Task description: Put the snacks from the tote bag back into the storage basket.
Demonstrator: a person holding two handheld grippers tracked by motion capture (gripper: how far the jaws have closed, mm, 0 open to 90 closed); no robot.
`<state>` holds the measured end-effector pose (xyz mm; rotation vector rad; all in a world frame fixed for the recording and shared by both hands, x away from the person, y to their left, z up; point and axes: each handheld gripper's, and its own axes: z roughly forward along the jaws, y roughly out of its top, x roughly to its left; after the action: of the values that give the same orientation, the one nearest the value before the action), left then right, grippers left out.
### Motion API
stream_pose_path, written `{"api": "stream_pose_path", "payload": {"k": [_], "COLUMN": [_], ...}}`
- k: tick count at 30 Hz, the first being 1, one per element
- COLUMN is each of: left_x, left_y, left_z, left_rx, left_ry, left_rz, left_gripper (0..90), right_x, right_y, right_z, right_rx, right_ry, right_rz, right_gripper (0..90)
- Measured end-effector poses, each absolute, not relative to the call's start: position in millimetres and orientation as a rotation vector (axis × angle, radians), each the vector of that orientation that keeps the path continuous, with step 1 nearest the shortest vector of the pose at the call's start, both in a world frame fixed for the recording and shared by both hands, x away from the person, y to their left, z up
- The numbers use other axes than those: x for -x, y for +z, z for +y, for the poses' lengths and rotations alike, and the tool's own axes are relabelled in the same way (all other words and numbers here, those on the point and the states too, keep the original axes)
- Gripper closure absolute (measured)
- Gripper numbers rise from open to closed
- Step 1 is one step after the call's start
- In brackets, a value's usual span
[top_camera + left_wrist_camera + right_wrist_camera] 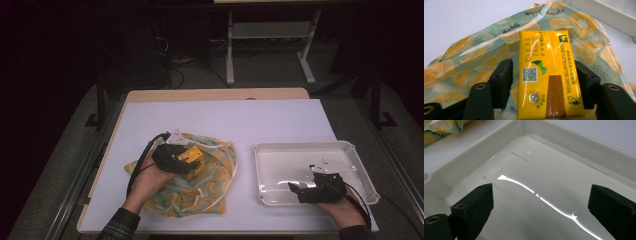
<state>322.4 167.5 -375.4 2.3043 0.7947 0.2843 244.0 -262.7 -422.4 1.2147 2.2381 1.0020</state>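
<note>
A yellow drink carton point(549, 75), its printed top face with the foil straw hole turned up, lies between the jaws of my left gripper point(544, 66). Both black jaws stand tight against its long sides. In the high view the carton point(191, 154) and left gripper point(189, 162) hang just over a crumpled fruit-print bag point(210, 175) left of the table's centre. The bag point(474, 50) spreads out under and beyond the carton. My right gripper point(295, 189) hovers over the near edge of a white tray point(300, 146), and its jaws point(541, 192) stand wide open with nothing between them.
The tray point(574, 142) sits at the right with a bare glossy floor. A white sheet point(225, 115) covers the wooden table. Beyond the far edge the room is dark, with a metal stand's legs point(230, 50) and cables on the floor.
</note>
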Motion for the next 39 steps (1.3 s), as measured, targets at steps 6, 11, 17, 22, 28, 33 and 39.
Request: {"api": "stream_pose_path", "payload": {"k": [6,11,17,22,28,33,39], "left_x": [-321.0,-319.9,-319.3,-319.5,-320.3,-321.5,-322.1], "left_y": [-374.7,-374.8,-374.6,-374.1,-372.7,-370.9,-369.0], "left_z": [167.5,167.1,166.9,167.7,170.7,174.7,176.2], "left_rx": [-2.311,-2.316,-2.318,-2.319,-2.307,-2.288,-2.281], "left_ry": [0.289,0.294,0.301,0.293,0.281,0.255,0.251], "left_rz": [0.779,0.778,0.774,0.779,0.785,0.783,0.783], "left_gripper": [49.3,50.9,51.4,51.6,51.7,51.7,51.8], "right_x": [-241.2,-240.0,-239.7,-239.0,-239.0,-239.3,-239.8], "right_y": [-422.4,-422.6,-422.9,-422.5,-422.4,-422.5,-422.3], "right_z": [-264.9,-265.7,-266.7,-266.9,-267.3,-266.4,-266.8], "right_rx": [-1.220,-1.222,-1.221,-1.214,-1.215,-1.214,-1.216], "right_ry": [0.999,0.995,0.993,0.999,1.000,0.998,1.004], "right_rz": [2.231,2.234,2.234,2.234,2.233,2.235,2.234], "right_gripper": [5.8,5.8,5.8,5.8,5.8,5.8,5.8]}}
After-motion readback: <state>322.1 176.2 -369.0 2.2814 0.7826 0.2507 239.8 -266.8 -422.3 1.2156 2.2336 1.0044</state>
